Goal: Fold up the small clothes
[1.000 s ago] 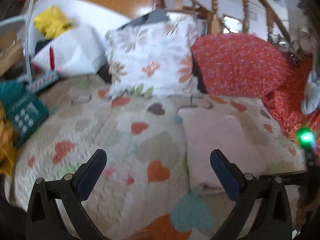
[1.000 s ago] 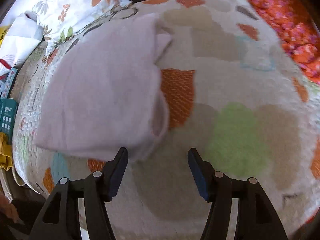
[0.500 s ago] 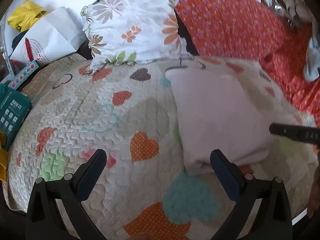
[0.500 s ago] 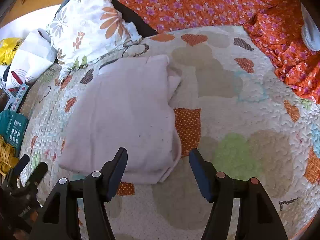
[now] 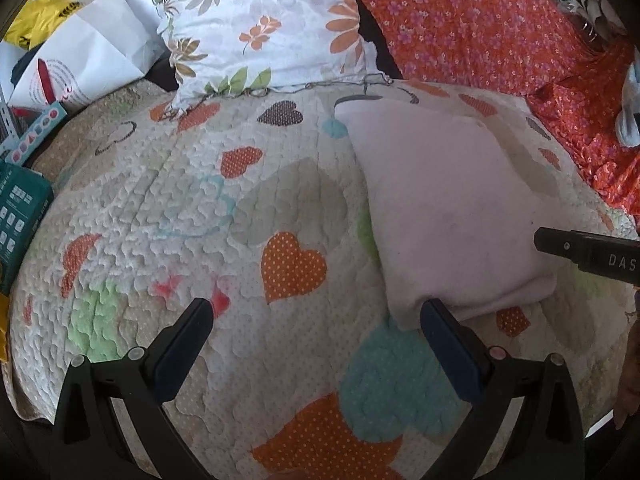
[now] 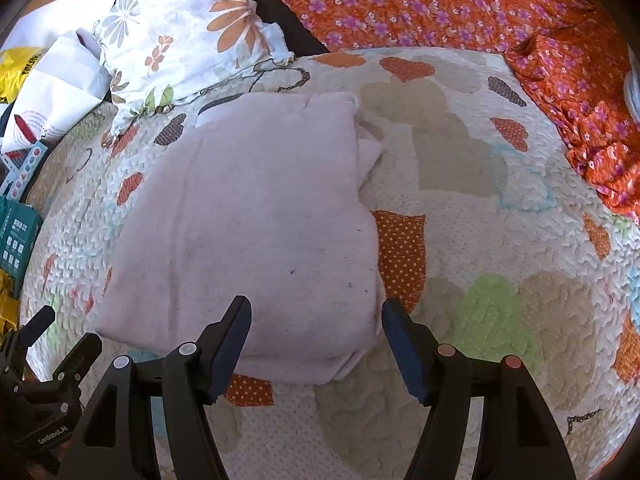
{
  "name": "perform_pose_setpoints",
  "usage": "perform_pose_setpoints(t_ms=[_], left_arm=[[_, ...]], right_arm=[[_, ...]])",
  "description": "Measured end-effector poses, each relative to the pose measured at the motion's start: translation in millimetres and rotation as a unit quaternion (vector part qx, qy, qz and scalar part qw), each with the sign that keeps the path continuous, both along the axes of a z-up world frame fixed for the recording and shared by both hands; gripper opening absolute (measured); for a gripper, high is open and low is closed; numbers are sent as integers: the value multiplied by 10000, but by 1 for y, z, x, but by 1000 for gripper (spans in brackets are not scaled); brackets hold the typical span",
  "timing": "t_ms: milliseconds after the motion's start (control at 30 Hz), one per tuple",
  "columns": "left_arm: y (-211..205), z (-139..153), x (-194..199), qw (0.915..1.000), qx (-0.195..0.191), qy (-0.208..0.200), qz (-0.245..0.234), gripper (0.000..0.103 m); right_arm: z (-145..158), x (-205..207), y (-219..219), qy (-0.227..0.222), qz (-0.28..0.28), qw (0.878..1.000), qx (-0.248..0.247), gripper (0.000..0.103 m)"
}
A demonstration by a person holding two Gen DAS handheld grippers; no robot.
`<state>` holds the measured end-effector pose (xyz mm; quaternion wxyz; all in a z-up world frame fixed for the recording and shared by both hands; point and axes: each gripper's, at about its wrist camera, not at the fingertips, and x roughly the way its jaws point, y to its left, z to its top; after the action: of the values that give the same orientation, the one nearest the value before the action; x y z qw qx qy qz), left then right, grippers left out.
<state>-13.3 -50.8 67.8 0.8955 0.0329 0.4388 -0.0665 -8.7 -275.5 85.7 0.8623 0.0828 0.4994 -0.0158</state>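
A pale pink folded garment (image 5: 448, 216) lies flat on the heart-patterned quilt (image 5: 200, 208); it also shows in the right wrist view (image 6: 256, 224). My left gripper (image 5: 316, 320) is open and empty, above the quilt to the left of the garment's near corner. My right gripper (image 6: 316, 316) is open and empty, just above the garment's near edge. One finger of the right gripper (image 5: 588, 252) shows at the right edge of the left wrist view. The left gripper (image 6: 60, 340) shows at the lower left of the right wrist view.
A floral pillow (image 5: 264, 28) and an orange flowered cloth (image 5: 480, 28) lie behind the quilt. A white paper bag (image 5: 80, 64), a yellow bag (image 5: 36, 28) and a teal box (image 5: 20, 216) sit at the left. The quilt's front edge is close below both grippers.
Both grippers have drawn back and risen from the garment, so more of the bed shows. The garment stays folded in place. Both grippers stay open.
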Motion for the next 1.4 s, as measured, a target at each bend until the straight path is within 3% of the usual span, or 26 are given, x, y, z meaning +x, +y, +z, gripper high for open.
perform_pose_setpoints(t_ms=[1400], left_arm=[[6,-13,6,9987,-298,425,-6,103]], right_arm=[[3,-8,27,-226,266,9959,-835,78]])
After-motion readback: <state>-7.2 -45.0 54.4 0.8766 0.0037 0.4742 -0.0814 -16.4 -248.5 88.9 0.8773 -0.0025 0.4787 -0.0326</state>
